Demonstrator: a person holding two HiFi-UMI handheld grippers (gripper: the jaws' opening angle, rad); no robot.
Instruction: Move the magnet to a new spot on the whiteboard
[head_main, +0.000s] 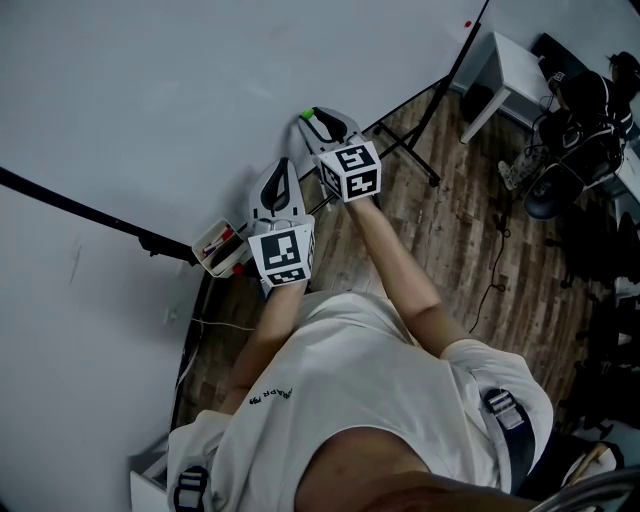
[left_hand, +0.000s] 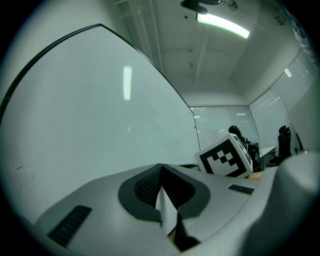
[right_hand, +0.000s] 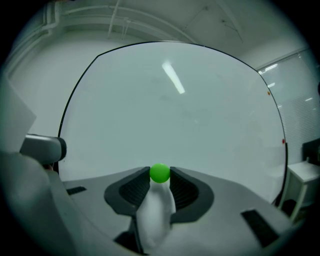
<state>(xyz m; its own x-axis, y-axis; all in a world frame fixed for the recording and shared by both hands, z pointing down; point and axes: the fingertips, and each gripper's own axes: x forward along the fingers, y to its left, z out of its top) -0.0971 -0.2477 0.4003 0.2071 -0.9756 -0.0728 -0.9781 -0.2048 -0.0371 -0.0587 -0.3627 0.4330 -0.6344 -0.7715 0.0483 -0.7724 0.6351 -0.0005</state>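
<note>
The right gripper (right_hand: 159, 175) pinches the small green magnet (right_hand: 160, 172) by its sides. The magnet is judged light, hard and slippery. The left gripper (left_hand: 161, 169) is pressed together, empty.

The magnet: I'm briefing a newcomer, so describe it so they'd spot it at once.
Find the big whiteboard filling the right gripper view. Just in front of it, the right gripper pinches the magnet between its two dark pads. It is small, round and bright green, the only green thing against grey jaws and pale board.
</note>
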